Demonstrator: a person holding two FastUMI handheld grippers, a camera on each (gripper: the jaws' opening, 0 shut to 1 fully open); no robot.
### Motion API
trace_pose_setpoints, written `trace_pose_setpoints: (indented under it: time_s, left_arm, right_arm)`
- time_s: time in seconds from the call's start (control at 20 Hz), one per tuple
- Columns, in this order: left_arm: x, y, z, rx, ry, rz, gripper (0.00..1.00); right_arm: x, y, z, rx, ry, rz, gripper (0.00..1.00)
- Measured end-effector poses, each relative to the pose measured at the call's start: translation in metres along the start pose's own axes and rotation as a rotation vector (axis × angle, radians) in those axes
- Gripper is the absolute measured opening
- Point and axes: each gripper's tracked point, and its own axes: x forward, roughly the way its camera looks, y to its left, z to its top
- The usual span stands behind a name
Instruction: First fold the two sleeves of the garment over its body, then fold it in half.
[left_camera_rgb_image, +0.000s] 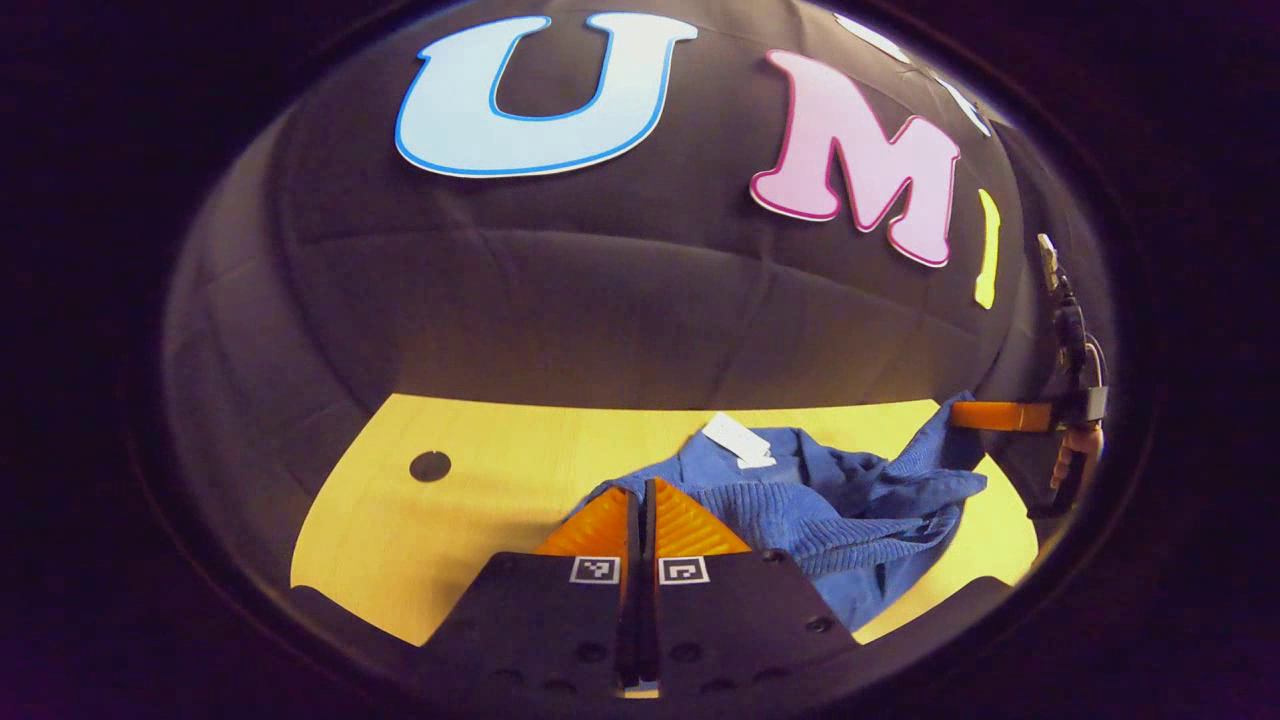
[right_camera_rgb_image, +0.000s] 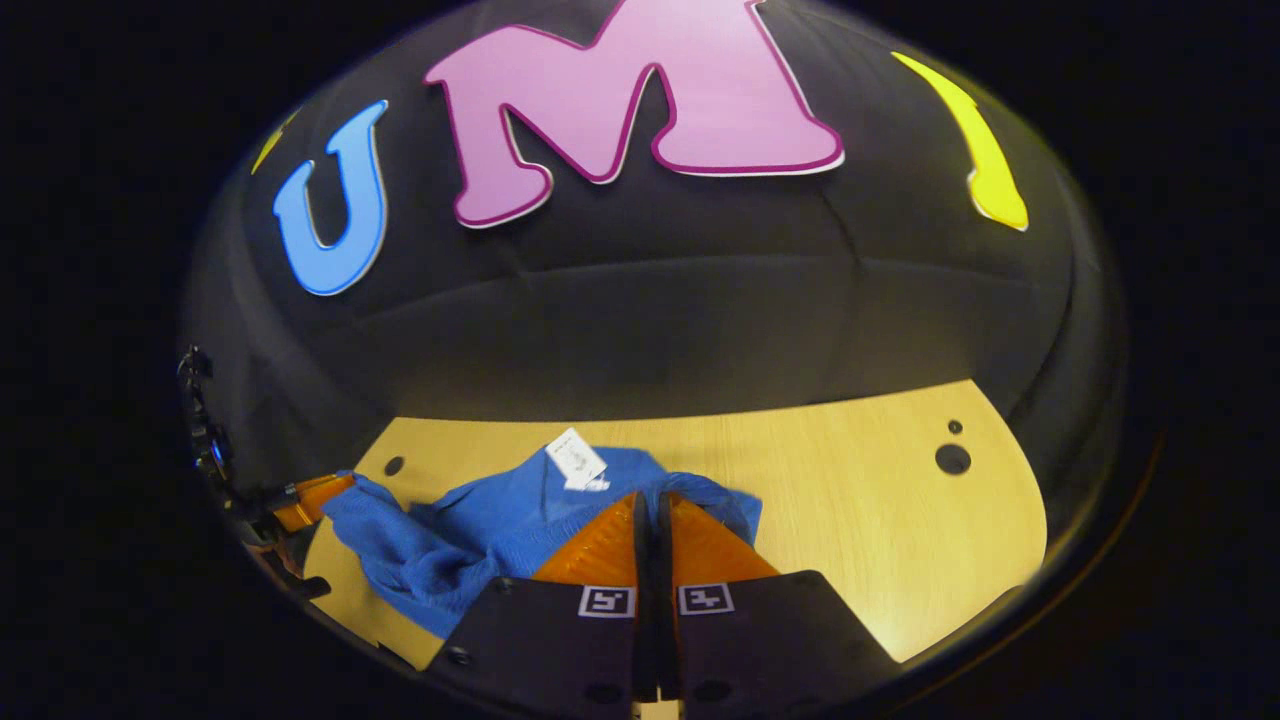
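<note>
Garment: we see a blue knit garment (left_camera_rgb_image: 820, 500) bunched and partly lifted over the pale wooden bench (left_camera_rgb_image: 480, 500), with a white tag (left_camera_rgb_image: 738, 440) showing near its far edge.
Left gripper: our left gripper (left_camera_rgb_image: 641, 490) sits low at the garment's left end; its jaws are drawn together with only a thin slit between them, and blue cloth shows right at their tips, so they seem to pinch an edge of the knit.
Right gripper: our right gripper (right_camera_rgb_image: 652, 500) has its jaws nearly closed too, their tips buried in a blue fold at the garment's right end.
Cross view: from the left gripper view, the right gripper stands far right with cloth hanging from it, held by a hand (left_camera_rgb_image: 1072, 468).
Bench: round dark holes (right_camera_rgb_image: 952, 459) dot the bare wood beside the garment.
</note>
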Motion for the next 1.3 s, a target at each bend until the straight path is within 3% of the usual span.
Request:
trace_pose_setpoints:
  time_s: [0.05, 0.15, 0.2, 0.25, 0.3, 0.35, 0.4, 0.55, 0.6, 0.65, 0.7, 0.75, 0.85, 0.9, 0.95, 1.0, 1.1, 1.2, 1.25, 1.3]
  left_arm:
    - [0.022, 0.007, 0.011, 0.022, -0.044, 0.023, 0.0]
    - [0.062, 0.008, 0.02, 0.061, -0.111, 0.009, 0.01]
    - [0.077, 0.001, 0.012, 0.075, -0.089, -0.019, 0.13]
    - [0.086, -0.006, 0.001, 0.093, -0.044, -0.022, 0.41]
    - [0.083, -0.004, -0.017, 0.109, 0.039, 0.006, 0.69]
    - [0.074, -0.002, -0.019, 0.107, 0.043, 0.056, 0.81]
    - [0.071, -0.003, -0.018, 0.094, 0.018, 0.086, 0.87]
    - [0.021, -0.023, 0.008, -0.015, -0.107, 0.087, 0.87]
    - [-0.008, -0.034, 0.014, -0.052, -0.153, 0.081, 0.87]
    - [-0.039, -0.043, 0.02, -0.081, -0.195, 0.069, 0.87]
    - [-0.072, -0.05, 0.023, -0.11, -0.236, 0.056, 0.86]
    - [-0.106, -0.056, 0.024, -0.125, -0.278, 0.037, 0.86]
    - [-0.17, -0.06, 0.03, -0.121, -0.381, 0.047, 0.86]
    - [-0.199, -0.058, 0.03, -0.095, -0.422, 0.077, 0.84]
    - [-0.235, -0.061, 0.025, -0.071, -0.448, 0.112, 0.83]
    - [-0.27, -0.068, 0.019, -0.041, -0.462, 0.128, 0.83]
    - [-0.327, -0.089, 0.006, -0.026, -0.485, 0.133, 0.81]
    - [-0.368, -0.098, -0.008, -0.099, -0.477, 0.147, 0.82]
    - [-0.384, -0.099, -0.012, -0.138, -0.481, 0.155, 0.81]
    - [-0.399, -0.101, -0.01, -0.142, -0.5, 0.162, 0.81]
  right_arm:
    - [0.023, -0.011, 0.0, -0.001, -0.006, -0.035, 0.01]
    - [0.059, -0.024, -0.004, 0.036, -0.027, -0.086, 0.13]
    - [0.066, -0.027, -0.007, 0.035, -0.036, -0.098, 0.5]
    - [0.069, -0.034, -0.008, 0.006, -0.043, -0.122, 0.43]
    - [0.066, -0.04, -0.006, -0.049, -0.05, -0.141, 0.62]
    - [0.058, -0.044, -0.003, -0.109, -0.067, -0.162, 0.81]
    - [0.049, -0.045, 0.005, -0.158, -0.101, -0.178, 1.0]
    - [-0.005, -0.023, 0.026, -0.234, -0.225, -0.176, 0.99]
    - [-0.031, -0.017, 0.032, -0.25, -0.267, -0.185, 0.9]
    - [-0.065, -0.011, 0.034, -0.264, -0.305, -0.202, 1.0]
    - [-0.099, -0.005, 0.036, -0.271, -0.347, -0.213, 1.0]
    - [-0.14, 0.009, 0.035, -0.262, -0.396, -0.209, 0.94]
    - [-0.206, 0.041, 0.04, -0.232, -0.504, -0.156, 1.0]
    - [-0.235, 0.056, 0.04, -0.234, -0.54, -0.131, 0.94]
    - [-0.26, 0.063, 0.037, -0.243, -0.561, -0.125, 0.92]
    - [-0.286, 0.073, 0.034, -0.257, -0.58, -0.118, 0.99]
    - [-0.327, 0.091, 0.033, -0.268, -0.619, -0.112, 0.99]
    - [-0.365, 0.108, 0.032, -0.264, -0.651, -0.1, 0.99]
    - [-0.383, 0.113, 0.029, -0.249, -0.657, -0.095, 0.92]
    - [-0.398, 0.118, 0.028, -0.234, -0.669, -0.091, 0.92]
